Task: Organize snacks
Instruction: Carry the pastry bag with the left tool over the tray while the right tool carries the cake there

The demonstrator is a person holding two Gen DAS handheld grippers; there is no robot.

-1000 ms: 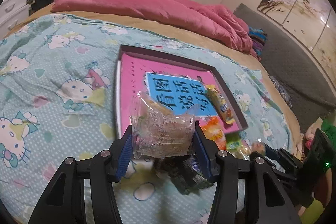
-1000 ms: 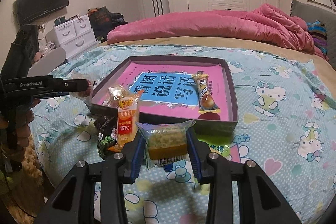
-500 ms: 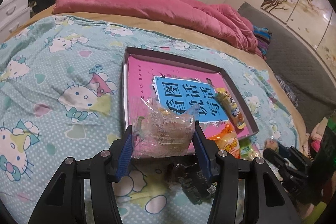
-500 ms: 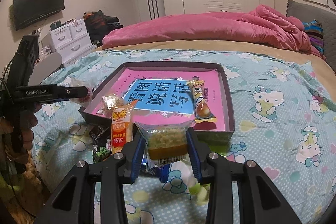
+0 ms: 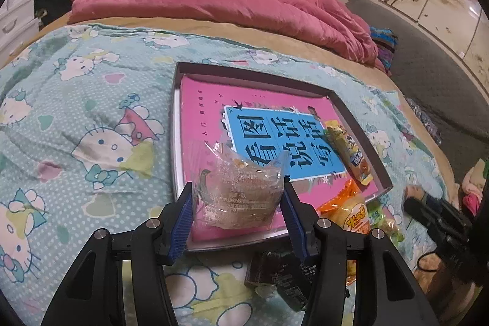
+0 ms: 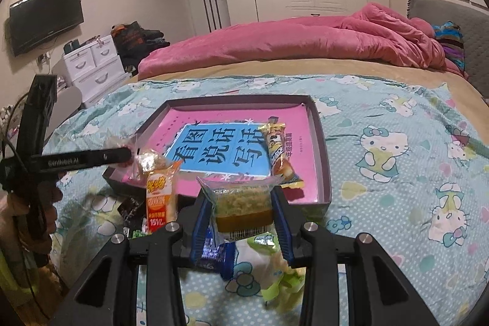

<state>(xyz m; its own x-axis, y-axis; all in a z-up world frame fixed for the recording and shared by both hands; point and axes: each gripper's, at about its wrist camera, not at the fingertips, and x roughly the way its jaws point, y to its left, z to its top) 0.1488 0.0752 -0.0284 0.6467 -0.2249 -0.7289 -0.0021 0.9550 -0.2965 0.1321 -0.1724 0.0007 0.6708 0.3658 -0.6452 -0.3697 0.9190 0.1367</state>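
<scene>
left wrist view has the left tongs (image 5: 238,197) clenched on a clear pastry bag (image 5: 237,191), blue pads (image 5: 183,219) pressing its two sides, the bag hanging just above the near corner of the tray (image 5: 360,124) straight ahead of the tips. right wrist view has the right tongs (image 6: 243,205) clenched on a small cake pack (image 6: 243,203), held above the bedspread (image 6: 397,173) and short of the tray's near wall (image 6: 324,200). both packs look light and soft: thin crinkly film with air inside around something crumbly, so i'd judge they squash easily and the film can slide between the pads. the hold across the filled middle, as now, seems right, since the sealed ends would fold and slip; a light squeeze should do. ahead of the right tips and a little to the right, a long bar (image 6: 276,150) lies in the tray on the pink book (image 6: 232,148). to the left of the right tongs an orange pack (image 6: 160,197) stands against the tray's wall, with a dark packet (image 6: 133,211) beside it on the bedspread. under the right tongs lie a blue wrapper (image 6: 217,254) and a green one (image 6: 275,240). the orange pack looks stiffer and puffed, likely best taken across its narrow width, while the flat wrappers would want a pinch at an edge.
</scene>
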